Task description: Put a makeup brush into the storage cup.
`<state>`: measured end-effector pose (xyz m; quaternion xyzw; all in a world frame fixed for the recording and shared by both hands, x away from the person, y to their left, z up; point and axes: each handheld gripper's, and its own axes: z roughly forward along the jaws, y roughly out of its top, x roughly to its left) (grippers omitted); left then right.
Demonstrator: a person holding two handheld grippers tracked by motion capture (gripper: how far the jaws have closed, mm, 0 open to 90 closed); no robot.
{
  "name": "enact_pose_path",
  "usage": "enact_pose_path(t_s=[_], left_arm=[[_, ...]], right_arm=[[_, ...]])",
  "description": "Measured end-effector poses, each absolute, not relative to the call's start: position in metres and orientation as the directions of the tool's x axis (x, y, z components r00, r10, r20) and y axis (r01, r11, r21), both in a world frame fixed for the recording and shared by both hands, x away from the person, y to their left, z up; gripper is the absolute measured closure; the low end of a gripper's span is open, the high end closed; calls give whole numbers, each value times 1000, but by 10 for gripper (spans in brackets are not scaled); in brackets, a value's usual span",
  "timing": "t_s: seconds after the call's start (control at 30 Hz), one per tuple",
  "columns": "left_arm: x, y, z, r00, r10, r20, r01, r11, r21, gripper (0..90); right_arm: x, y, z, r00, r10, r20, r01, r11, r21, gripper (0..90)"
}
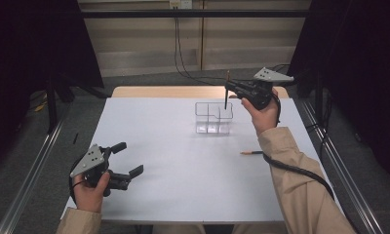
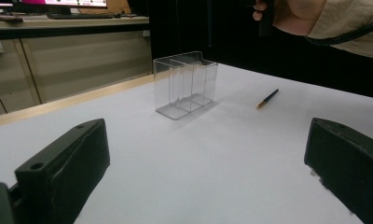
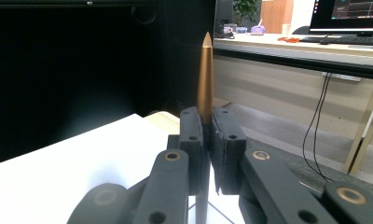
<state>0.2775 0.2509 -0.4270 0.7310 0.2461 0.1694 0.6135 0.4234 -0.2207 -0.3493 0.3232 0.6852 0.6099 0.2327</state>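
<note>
Pencil [image 3: 205, 77] stands straight up, squeezed tight in the right gripper [image 1: 230, 90], above the clear box [image 1: 212, 117]. Left gripper [image 1: 124, 158] is wide open and holds nothing.

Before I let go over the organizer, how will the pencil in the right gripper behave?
The pencil is thin and straight, so probably stiff and light. Hanging upright above the clear organizer, it should drop in, then likely lean against a wall. The right gripper clamps it below its tapered end.

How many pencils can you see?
2. One pencil stands upright, pinched in the right tongs above the clear organizer. The other pencil lies flat on the white table, near the person's right sleeve.
</note>
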Motion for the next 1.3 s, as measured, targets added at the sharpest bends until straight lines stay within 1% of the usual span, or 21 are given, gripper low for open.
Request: enact_pose_path(t_s=[0.27,0.4,0.93,1.3], left_arm=[[278,250,-427,821,568,-56,155,-128,980,0],[278,251,-428,822,566,-62,158,-123,980,0],[278,250,-428,823,565,-60,156,-123,980,0],[278,250,-428,823,565,-58,154,-124,980,0]], right_arm=[[427,-221,-352,-679,729,85,167,40,985,835],[429,-222,-353,-679,731,71,170,63,983,835],[433,-224,-361,-668,739,89,182,45,982,835],[434,-222,-367,-671,737,81,183,58,981,835]])
